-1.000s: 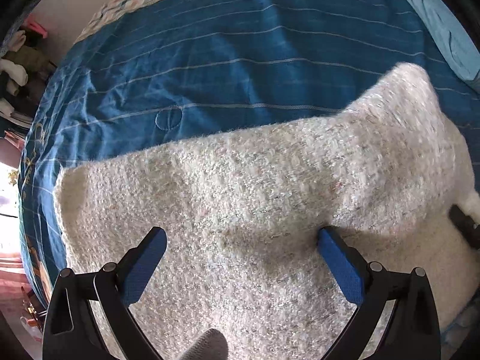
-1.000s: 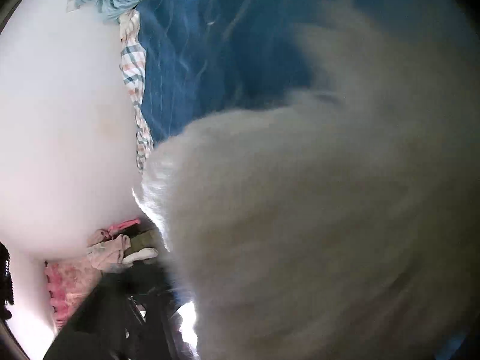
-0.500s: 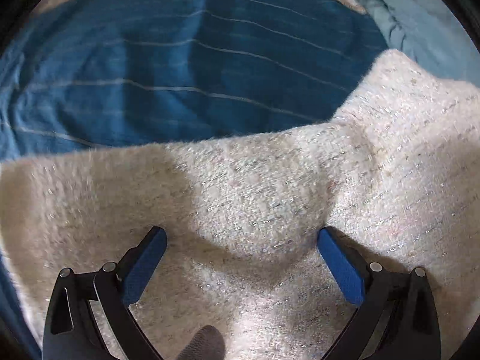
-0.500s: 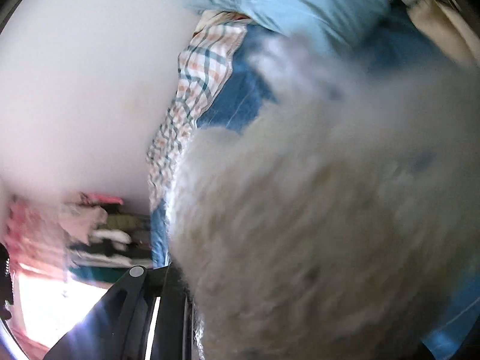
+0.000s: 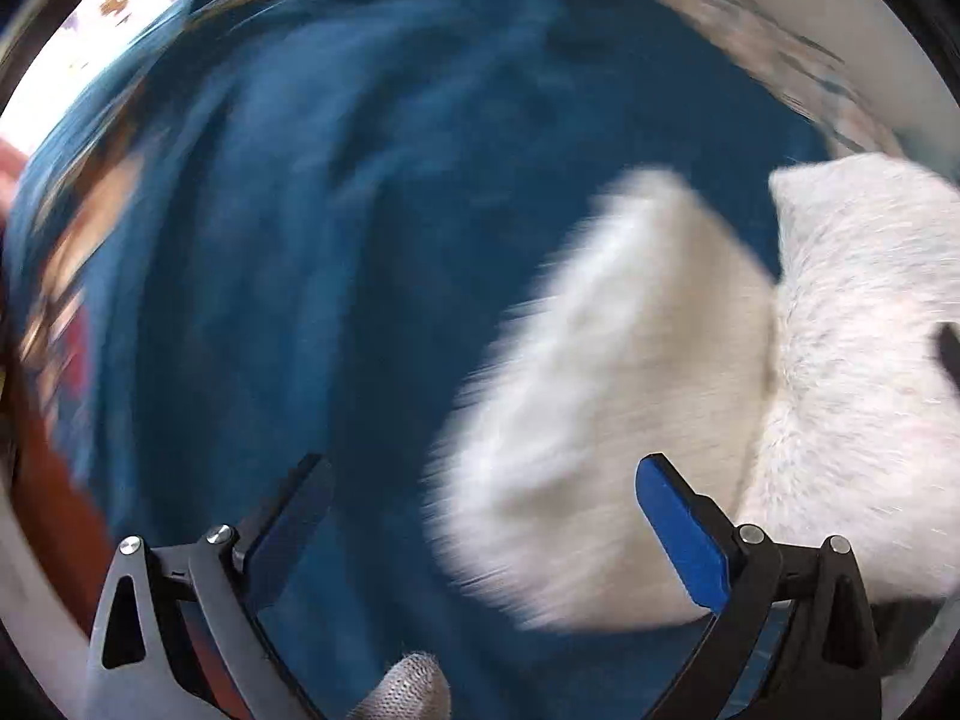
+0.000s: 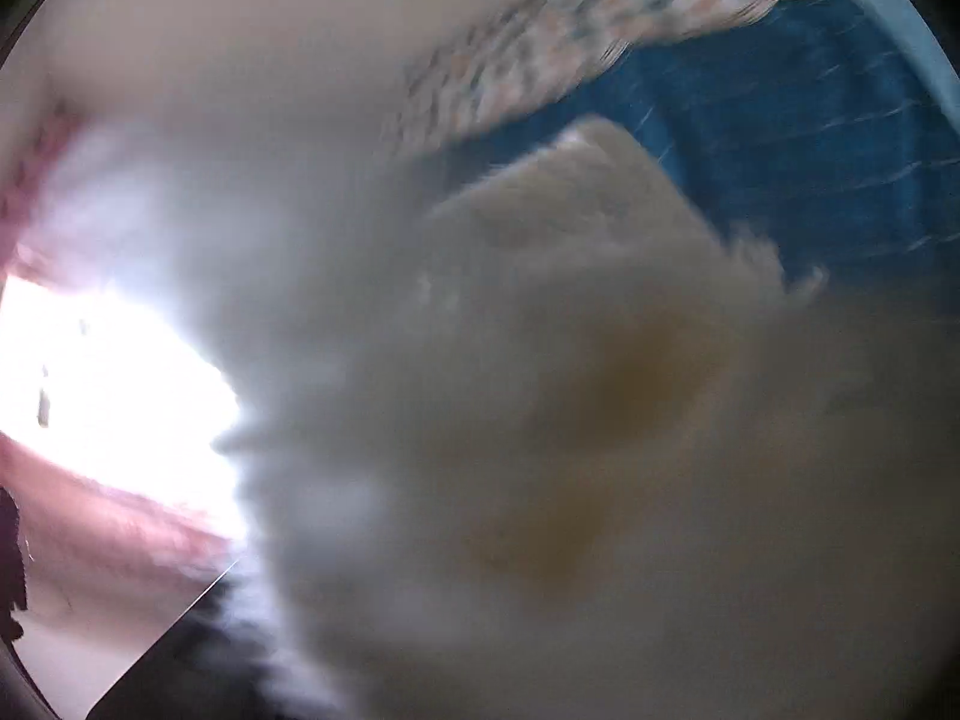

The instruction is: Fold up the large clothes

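Note:
A fluffy white knitted garment (image 5: 690, 360) lies on the blue bedspread (image 5: 330, 240), at the right of the blurred left wrist view. My left gripper (image 5: 480, 504) is open and empty, its blue-padded fingers (image 5: 678, 516) above the garment's left edge and bare bedspread. In the right wrist view the same white garment (image 6: 570, 420) fills most of the frame close to the lens and hides my right gripper's fingers; only a dark piece of the gripper body (image 6: 180, 660) shows at the bottom left.
A checked sheet (image 6: 600, 18) and a pale blue cloth (image 6: 918, 18) lie at the far edge of the bed. A white wall (image 6: 240, 60) stands behind. A bright window (image 6: 108, 390) and pink fabric (image 6: 90, 540) are on the left.
My left gripper has swung left, off the garment, so mostly bare bedspread is ahead. The garment has been drawn toward the right. The right view has turned and stays covered by garment.

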A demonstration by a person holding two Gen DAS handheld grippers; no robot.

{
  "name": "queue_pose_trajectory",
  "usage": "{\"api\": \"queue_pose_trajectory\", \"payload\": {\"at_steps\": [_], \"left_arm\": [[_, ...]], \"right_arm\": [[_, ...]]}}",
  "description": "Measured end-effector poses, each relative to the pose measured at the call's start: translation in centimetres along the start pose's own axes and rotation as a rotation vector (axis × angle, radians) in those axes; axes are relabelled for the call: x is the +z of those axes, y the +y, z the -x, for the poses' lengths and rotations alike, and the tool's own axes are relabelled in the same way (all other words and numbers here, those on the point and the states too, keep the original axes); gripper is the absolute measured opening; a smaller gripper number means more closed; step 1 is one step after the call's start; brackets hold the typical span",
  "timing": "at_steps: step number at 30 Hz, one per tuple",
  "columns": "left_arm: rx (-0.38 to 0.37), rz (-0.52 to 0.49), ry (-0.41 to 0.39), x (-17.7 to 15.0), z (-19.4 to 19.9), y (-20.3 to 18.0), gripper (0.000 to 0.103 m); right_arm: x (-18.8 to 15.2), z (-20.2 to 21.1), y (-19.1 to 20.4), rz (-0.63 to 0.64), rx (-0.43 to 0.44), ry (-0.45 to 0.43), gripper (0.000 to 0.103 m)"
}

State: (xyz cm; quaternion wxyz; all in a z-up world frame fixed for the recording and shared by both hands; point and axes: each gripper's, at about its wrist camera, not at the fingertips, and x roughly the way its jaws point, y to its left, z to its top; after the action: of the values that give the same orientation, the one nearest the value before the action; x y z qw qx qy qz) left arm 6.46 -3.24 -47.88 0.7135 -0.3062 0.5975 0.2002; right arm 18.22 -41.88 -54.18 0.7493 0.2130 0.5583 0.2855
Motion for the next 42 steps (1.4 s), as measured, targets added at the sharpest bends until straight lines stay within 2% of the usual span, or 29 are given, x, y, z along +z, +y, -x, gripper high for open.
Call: {"api": "queue_pose_trajectory", "payload": {"at_steps": [3, 6, 8, 10, 12, 13, 16, 17, 19, 21, 24, 26, 29, 31, 33, 34, 35, 36, 37, 38, 42], "left_arm": [[0.072, 0.067, 0.034, -2.0, -0.2, 5.2, 0.103], [0.118, 0.14, 0.042, -2.9, 0.0, 9.2, 0.103], [0.133, 0.174, 0.024, -3.3, 0.8, 11.1, 0.103], [0.147, 0.184, -0.002, -2.9, 1.6, 11.9, 0.103], [0.145, 0.179, -0.028, -2.2, 2.5, 11.9, 0.103], [0.126, 0.18, -0.035, -2.0, 3.0, 12.1, 0.103], [0.021, 0.201, -0.061, -1.6, 4.6, 10.9, 0.103], [-0.019, 0.208, -0.069, -1.1, 5.0, 10.5, 0.103], [-0.098, 0.208, -0.083, -0.7, 5.5, 9.5, 0.103], [-0.163, 0.201, -0.057, -0.5, 4.7, 8.7, 0.103], [-0.252, 0.245, -0.025, -0.4, 3.0, 7.6, 0.102], [-0.317, 0.258, -0.008, -0.9, 2.6, 6.5, 0.102], [-0.314, 0.251, 0.017, -1.1, 0.1, 4.6, 0.102], [-0.329, 0.265, 0.052, -0.8, -1.6, 3.5, 0.102], [-0.331, 0.267, 0.036, -0.8, -2.1, 2.5, 0.102], [-0.322, 0.264, 0.01, -0.8, -2.1, 2.2, 0.097], [-0.315, 0.26, -0.016, -0.9, -2.1, 2.0, 0.084], [-0.309, 0.25, -0.039, -0.9, -2.1, 1.7, 0.032], [-0.271, 0.238, -0.038, -0.9, -1.9, 1.6, 0.015], [-0.258, 0.249, -0.054, -1.1, -1.3, 1.9, 0.013], [-0.316, 0.315, -0.094, -3.2, 2.4, 4.3, 0.01]], "right_arm": [[-4.0, -6.4, 2.4, 0.101, -0.049, 0.112, 0.019], [-7.9, -10.7, 3.5, 0.188, -0.101, 0.191, 0.02], [-9.8, -12.7, 3.5, 0.235, -0.129, 0.22, 0.02], [-10.2, -14.0, 3.7, 0.283, -0.164, 0.232, 0.021], [-9.7, -13.8, 4.7, 0.309, -0.179, 0.24, 0.025], [-8.8, -13.4, 5.0, 0.312, -0.162, 0.265, 0.031], [-6.8, -10.4, 5.9, 0.258, 0.012, 0.328, 0.071], [-6.3, -8.8, 5.7, 0.226, 0.064, 0.342, 0.078], [-5.8, -6.2, 4.6, 0.161, 0.108, 0.353, 0.079], [-5.3, -3.5, 2.6, 0.076, 0.099, 0.338, 0.079], [-4.8, -0.9, -1.1, -0.032, 0.02, 0.289, 0.079], [-4.6, 0.9, -4.5, -0.108, -0.061, 0.243, 0.079], [-4.9, 2.5, -8.9, -0.234, -0.13, 0.202, 0.079], [-4.8, 2.6, -10.5, -0.294, -0.15, 0.172, 0.079], [-4.9, 2.3, -11.4, -0.327, -0.168, 0.159, 0.079], [-4.8, 2.3, -11.6, -0.343, -0.17, 0.157, 0.079], [-4.6, 2.6, -12.1, -0.354, -0.173, 0.154, 0.079], [-4.5, 2.7, -12.1, -0.355, -0.169, 0.155, 0.079], [-4.5, 2.7, -12.1, -0.346, -0.17, 0.159, 0.079], [-4.5, 3.0, -11.8, -0.335, -0.181, 0.162, 0.079], [-4.0, 1.9, -10.2, -0.292, -0.193, 0.178, 0.079]]}}
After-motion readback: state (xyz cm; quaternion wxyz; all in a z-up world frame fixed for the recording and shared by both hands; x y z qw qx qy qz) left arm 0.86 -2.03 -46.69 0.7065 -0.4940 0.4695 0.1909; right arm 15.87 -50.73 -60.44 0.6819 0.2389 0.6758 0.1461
